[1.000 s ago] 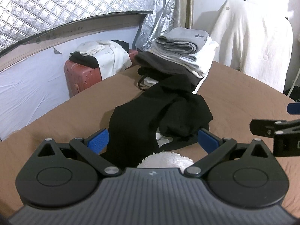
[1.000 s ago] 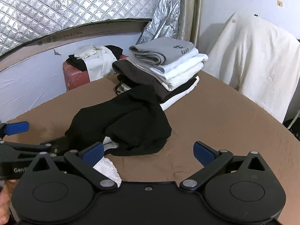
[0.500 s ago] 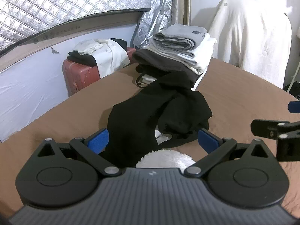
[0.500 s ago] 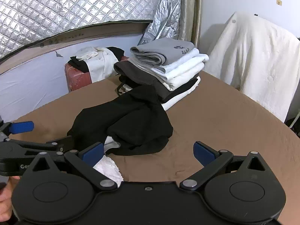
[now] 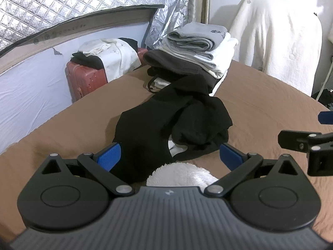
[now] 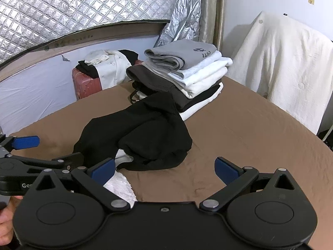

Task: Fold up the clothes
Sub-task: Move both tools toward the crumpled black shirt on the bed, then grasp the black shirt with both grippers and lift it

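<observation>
A crumpled black garment point(image 5: 172, 125) point(image 6: 143, 133) lies in the middle of the brown bed sheet point(image 5: 260, 95) point(image 6: 239, 129), its far end against a stack of folded clothes point(image 5: 193, 56) point(image 6: 181, 73). A white fluffy piece point(image 5: 183, 174) point(image 6: 120, 187) pokes out from under its near edge. My left gripper point(image 5: 169, 153) is open just above the near edge of the black garment, with nothing between its fingers. My right gripper point(image 6: 164, 166) is open too, hovering over bare sheet to the right of the garment. The right gripper's fingers point(image 5: 299, 140) show at the right edge of the left wrist view.
A red suitcase point(image 5: 85, 79) point(image 6: 87, 83) with black and white clothes draped on it stands beyond the bed's far left edge. A white cloth point(image 5: 276, 33) point(image 6: 281, 62) hangs over something at the back right. Quilted silver foil point(image 5: 62, 4) covers the wall behind.
Both grippers have drawn back and risen slightly, so the garment and stack look a little farther away. Both stay open; the clothes have not moved.
</observation>
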`<state>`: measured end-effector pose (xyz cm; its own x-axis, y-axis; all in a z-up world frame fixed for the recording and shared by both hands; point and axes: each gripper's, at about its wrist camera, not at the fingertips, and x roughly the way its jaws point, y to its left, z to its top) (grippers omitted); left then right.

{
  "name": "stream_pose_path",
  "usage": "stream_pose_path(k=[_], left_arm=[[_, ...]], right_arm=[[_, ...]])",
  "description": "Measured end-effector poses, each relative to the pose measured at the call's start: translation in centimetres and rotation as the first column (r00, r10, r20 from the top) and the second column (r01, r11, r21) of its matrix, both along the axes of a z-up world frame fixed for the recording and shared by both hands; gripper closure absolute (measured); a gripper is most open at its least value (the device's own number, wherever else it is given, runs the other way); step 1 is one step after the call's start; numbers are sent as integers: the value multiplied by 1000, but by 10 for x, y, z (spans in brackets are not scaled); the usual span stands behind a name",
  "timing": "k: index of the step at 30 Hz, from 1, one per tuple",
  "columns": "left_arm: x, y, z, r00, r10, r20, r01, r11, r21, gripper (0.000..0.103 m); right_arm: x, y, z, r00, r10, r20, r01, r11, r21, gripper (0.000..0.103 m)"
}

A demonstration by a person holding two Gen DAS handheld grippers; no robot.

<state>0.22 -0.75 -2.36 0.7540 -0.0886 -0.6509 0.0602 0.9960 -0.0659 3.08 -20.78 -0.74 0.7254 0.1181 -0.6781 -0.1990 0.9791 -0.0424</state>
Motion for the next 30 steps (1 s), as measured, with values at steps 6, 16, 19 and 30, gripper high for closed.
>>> stream_pose_path(k=[6,16,19,30], left_arm=[[1,-1,-1,1000,3,-6,-3,1000,4,0],[2,-5,-4,1000,-1,-18,1,1000,10,0],[2,-6,-5,1000,-2,-22,2,1000,13,0],[19,3,-26,997,51,-61,-50,998,32,0]], right_arm=[[0,2,-1,1000,17,0,-17,1000,-6,0],[0,2,-4,1000,16,-9,-16,1000,2,0],[-1,3,-5,1000,21,-12,-20,1000,7,0],[17,-2,-18,994,113,-11,-111,988,103,0]])
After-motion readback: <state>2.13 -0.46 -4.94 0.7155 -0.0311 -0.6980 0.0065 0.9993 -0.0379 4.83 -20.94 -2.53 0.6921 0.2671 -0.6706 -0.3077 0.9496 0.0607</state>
